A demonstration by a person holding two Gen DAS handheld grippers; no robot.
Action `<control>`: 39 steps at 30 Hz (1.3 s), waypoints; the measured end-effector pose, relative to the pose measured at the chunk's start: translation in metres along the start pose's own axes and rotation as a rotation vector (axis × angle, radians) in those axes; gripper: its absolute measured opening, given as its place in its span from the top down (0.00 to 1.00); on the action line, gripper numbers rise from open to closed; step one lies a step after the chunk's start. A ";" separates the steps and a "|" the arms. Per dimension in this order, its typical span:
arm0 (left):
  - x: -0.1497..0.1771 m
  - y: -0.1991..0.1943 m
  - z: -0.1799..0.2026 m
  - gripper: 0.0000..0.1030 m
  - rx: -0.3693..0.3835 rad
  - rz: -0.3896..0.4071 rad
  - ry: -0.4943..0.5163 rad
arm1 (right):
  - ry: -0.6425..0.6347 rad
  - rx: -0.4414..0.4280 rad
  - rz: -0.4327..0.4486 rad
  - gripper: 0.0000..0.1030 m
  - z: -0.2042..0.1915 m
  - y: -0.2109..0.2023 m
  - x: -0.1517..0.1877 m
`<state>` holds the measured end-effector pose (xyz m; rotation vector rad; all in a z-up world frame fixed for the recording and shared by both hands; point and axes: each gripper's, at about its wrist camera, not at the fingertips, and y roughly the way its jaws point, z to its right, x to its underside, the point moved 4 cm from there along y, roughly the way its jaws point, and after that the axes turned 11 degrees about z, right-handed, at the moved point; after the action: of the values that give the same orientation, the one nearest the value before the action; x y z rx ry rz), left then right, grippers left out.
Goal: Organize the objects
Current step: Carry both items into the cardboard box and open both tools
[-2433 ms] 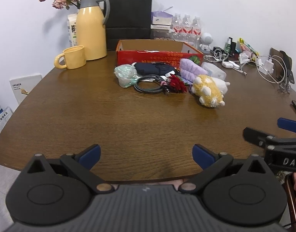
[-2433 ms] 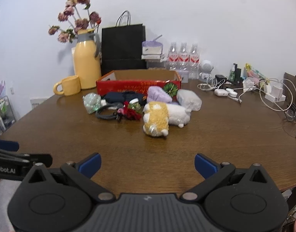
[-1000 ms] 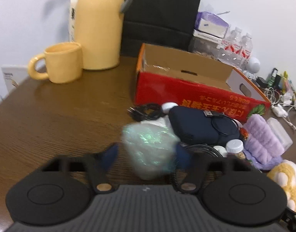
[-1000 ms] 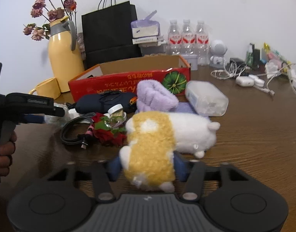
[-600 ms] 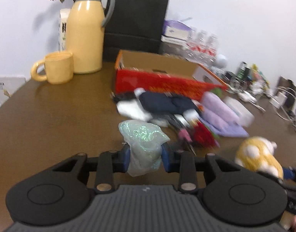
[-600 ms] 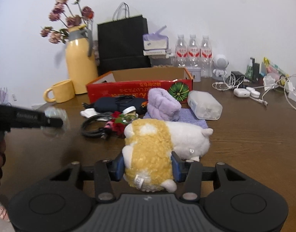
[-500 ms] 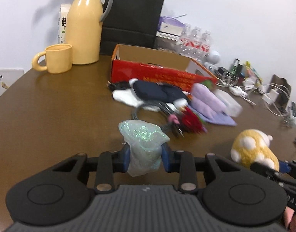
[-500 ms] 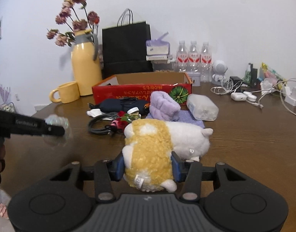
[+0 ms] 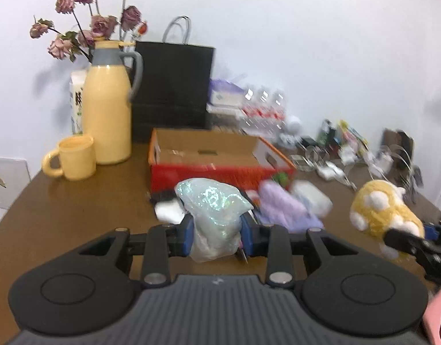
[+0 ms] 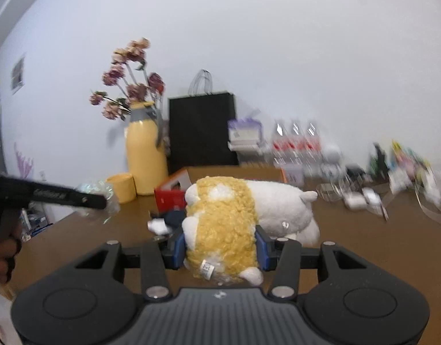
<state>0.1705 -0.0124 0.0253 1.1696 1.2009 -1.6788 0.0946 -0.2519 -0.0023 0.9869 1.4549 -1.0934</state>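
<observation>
Right wrist view, fingers grasping plush toy lengthwise away, left fingers grasping iridescent bag.

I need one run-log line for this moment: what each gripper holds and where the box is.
left gripper: shut on iridescent bag | right gripper: shut on plush toy | red box: on table, beyond both

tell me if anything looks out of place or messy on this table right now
Nothing is spilled or broken. The oddity is a loose heap in front of the red cardboard box: a purple towel, a white packet and dark items lie jumbled, while the box looks nearly empty. The left gripper holds an iridescent bag, the right gripper a plush toy.
</observation>
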 end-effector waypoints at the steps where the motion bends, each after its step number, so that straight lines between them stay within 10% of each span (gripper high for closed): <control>1: -0.010 0.014 -0.004 0.68 0.002 -0.007 -0.008 | -0.010 -0.012 -0.002 0.56 0.002 0.013 -0.008; 11: -0.078 0.251 -0.037 0.66 -0.083 -0.204 0.053 | 0.009 -0.088 -0.151 0.56 0.033 0.256 -0.078; 20: -0.057 0.424 -0.072 0.64 -0.209 -0.405 0.138 | -0.002 0.072 -0.459 0.56 0.064 0.471 -0.003; 27: -0.038 0.430 -0.075 0.26 -0.171 -0.414 0.168 | 0.066 0.104 -0.562 0.46 0.077 0.491 0.027; 33: -0.076 0.384 -0.062 0.15 -0.159 -0.329 0.172 | 0.032 0.081 -0.443 0.36 0.060 0.458 -0.032; 39: -0.104 0.267 -0.045 0.02 -0.140 -0.174 0.150 | 0.092 0.011 -0.275 0.25 0.045 0.342 -0.080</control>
<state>0.4589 -0.0370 0.0448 1.1485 1.5265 -1.6245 0.4451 -0.2118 0.0288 0.8714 1.6978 -1.2667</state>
